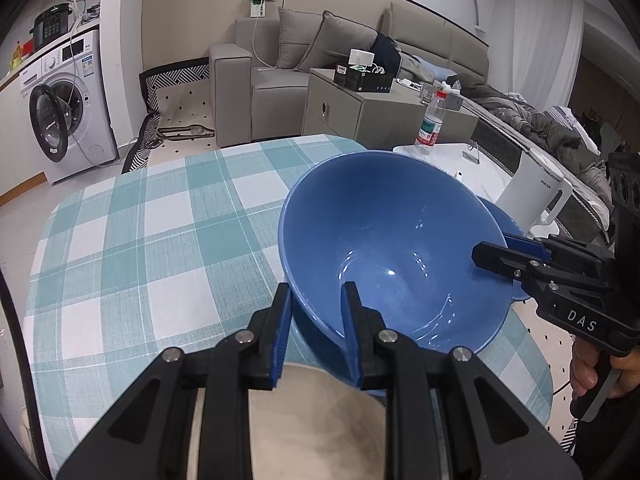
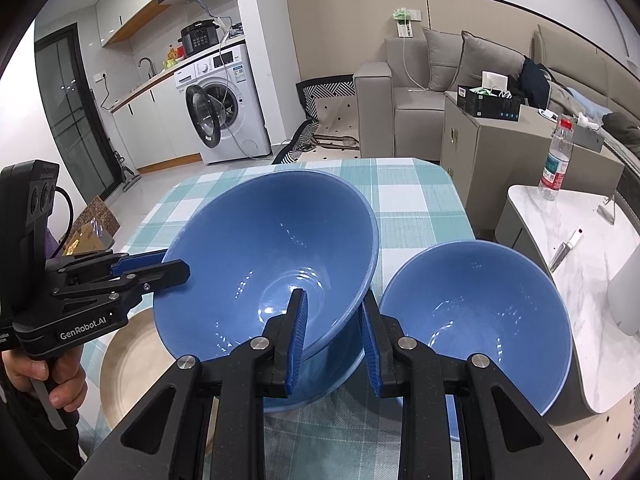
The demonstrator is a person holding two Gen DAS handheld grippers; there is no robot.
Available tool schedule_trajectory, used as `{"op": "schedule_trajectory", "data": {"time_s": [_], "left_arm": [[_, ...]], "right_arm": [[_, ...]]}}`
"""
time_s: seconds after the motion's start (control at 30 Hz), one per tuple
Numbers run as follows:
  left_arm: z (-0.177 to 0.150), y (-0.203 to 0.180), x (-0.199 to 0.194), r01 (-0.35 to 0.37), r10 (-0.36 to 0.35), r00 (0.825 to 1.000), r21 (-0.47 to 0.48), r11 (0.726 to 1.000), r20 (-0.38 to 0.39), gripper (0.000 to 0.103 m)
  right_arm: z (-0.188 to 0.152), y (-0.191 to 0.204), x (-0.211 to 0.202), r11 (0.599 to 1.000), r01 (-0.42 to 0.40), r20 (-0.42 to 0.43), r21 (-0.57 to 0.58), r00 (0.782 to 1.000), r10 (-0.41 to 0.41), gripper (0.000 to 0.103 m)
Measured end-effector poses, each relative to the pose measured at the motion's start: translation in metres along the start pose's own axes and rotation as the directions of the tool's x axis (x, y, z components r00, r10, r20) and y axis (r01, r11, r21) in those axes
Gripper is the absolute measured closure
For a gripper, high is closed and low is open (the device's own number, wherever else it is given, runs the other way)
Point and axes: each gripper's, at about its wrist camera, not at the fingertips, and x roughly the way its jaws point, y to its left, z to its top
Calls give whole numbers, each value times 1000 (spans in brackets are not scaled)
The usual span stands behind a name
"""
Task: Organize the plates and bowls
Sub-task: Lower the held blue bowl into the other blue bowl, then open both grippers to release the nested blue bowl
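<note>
A large blue bowl is held tilted above the checked tablecloth. My left gripper is shut on its near-left rim, one finger inside and one outside; it also shows in the right wrist view. My right gripper is shut on the opposite rim; it also shows in the left wrist view. A smaller blue bowl sits to the right on the table; only its edge shows in the left wrist view. A beige plate lies under the left gripper.
The table with the teal checked cloth has its far edge near a grey cabinet. A white side table at the right carries a water bottle and a white kettle.
</note>
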Motion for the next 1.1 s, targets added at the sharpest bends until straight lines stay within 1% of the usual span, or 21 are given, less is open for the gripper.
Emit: {"op": "schedule_trajectory", "data": {"time_s": [0.23,0.47,0.67,0.87,0.97,1.1], "left_arm": [[-3,-2,7,-8,9,1000,13,1000,-21,81],[-6,-6,11,-37,38,999,32,999,-30,80],[-10,-7,14,-48,50,998,45,998,-47,79],[-12,-4,17,-47,50,997,46,998,-61,79],[-13,-4,19,-49,52,996,52,997,-68,76],[-14,-5,21,-49,54,996,62,997,-76,75]], "right_arm": [[-5,0,7,1000,20,-12,-8,1000,-20,76],[-10,4,13,999,47,-23,-27,999,-47,74],[-16,12,19,995,75,-35,-60,996,-78,72],[-19,15,22,993,85,-43,-77,995,-89,70],[-20,15,25,993,83,-51,-82,995,-88,70],[-21,15,28,992,88,-59,-88,994,-94,67]]}}
